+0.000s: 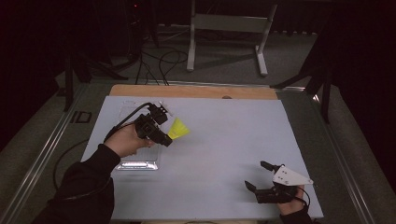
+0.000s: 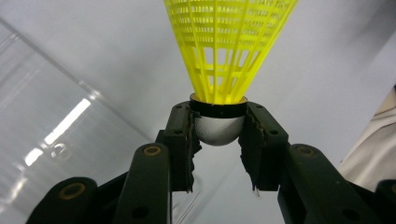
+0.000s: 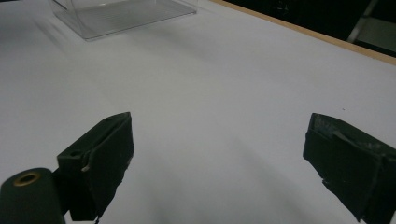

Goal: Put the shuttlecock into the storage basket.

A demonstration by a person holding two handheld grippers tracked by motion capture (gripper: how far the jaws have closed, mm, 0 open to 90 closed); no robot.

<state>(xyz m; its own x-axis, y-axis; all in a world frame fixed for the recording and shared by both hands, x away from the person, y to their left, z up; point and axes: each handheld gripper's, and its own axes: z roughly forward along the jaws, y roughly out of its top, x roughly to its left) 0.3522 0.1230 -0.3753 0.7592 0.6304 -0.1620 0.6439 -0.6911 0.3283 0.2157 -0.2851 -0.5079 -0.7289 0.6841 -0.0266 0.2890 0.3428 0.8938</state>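
Observation:
A yellow plastic shuttlecock (image 1: 179,129) with a white rounded base is held above the white table sheet (image 1: 224,140), left of centre. My left gripper (image 1: 164,138) is shut on its base, the skirt pointing right and away. In the left gripper view the two black jaws clamp the white base (image 2: 218,130) of the shuttlecock, and the yellow mesh skirt (image 2: 229,42) rises above them. My right gripper (image 1: 259,175) rests near the table's front right, open with nothing between its jaws. The right gripper view has its jaws (image 3: 219,158) spread wide over bare sheet.
A clear plastic box (image 1: 138,140) lies on the sheet under and beside the left hand; it appears at the top left in the right gripper view as clear plastic box (image 3: 116,14). The table's wooden far edge (image 1: 196,91) borders the sheet. A white frame stand (image 1: 229,28) is on the floor beyond.

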